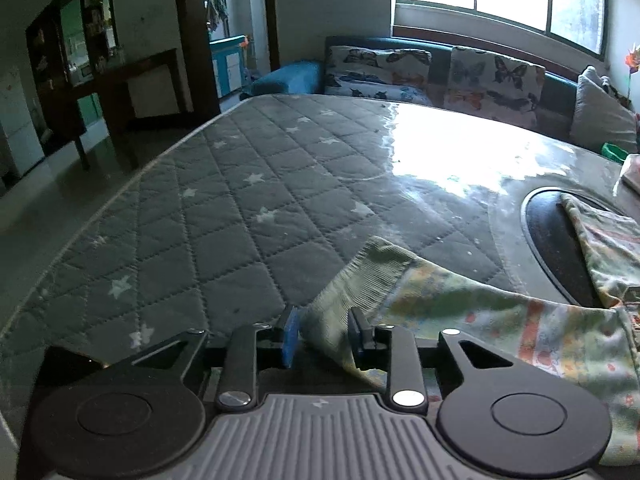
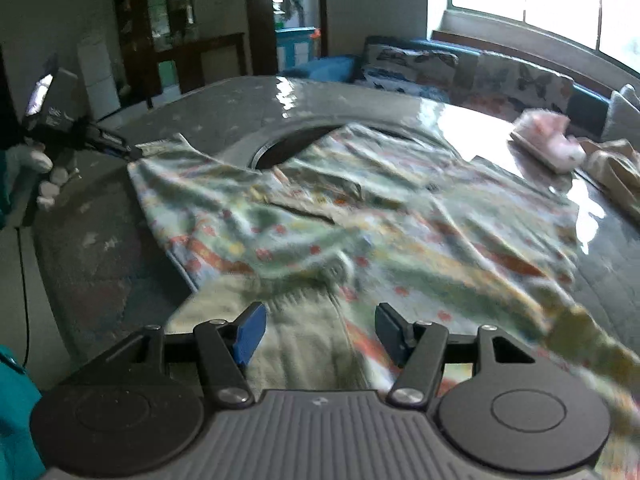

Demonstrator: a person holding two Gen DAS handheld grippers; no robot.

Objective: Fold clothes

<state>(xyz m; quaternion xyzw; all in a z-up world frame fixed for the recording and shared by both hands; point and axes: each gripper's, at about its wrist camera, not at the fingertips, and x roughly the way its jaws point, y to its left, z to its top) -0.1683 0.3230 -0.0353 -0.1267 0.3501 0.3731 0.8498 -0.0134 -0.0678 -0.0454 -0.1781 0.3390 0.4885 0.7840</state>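
Two fingers of the left gripper [image 1: 325, 338] pinch the ribbed green cuff [image 1: 360, 276] of a printed garment [image 1: 520, 332], whose cloth trails off to the right across the quilted, star-patterned counter [image 1: 224, 200]. The fabric sags and wrinkles from the pinch, so I judge it light, soft and limp; the thicker ribbed hems look like the surest places to take hold. In this view most of the garment is cut off by the right edge, and glare from the window whitens the far part of the counter, which also carries a dark round recess [image 1: 560, 240].

From the right wrist, the garment [image 2: 360, 220] lies spread and rumpled over the counter [image 2: 100, 248], partly covering the recess [image 2: 280, 148]. The right gripper [image 2: 320, 338] stands spread wide just over a ribbed hem [image 2: 296, 340], gripping nothing. Motion blur smears the print, so seams and sleeves are hard to tell apart. The left gripper [image 2: 134, 152] shows small at the far cuff. A pinkish bundle [image 2: 548, 140] beyond is too blurred to identify.
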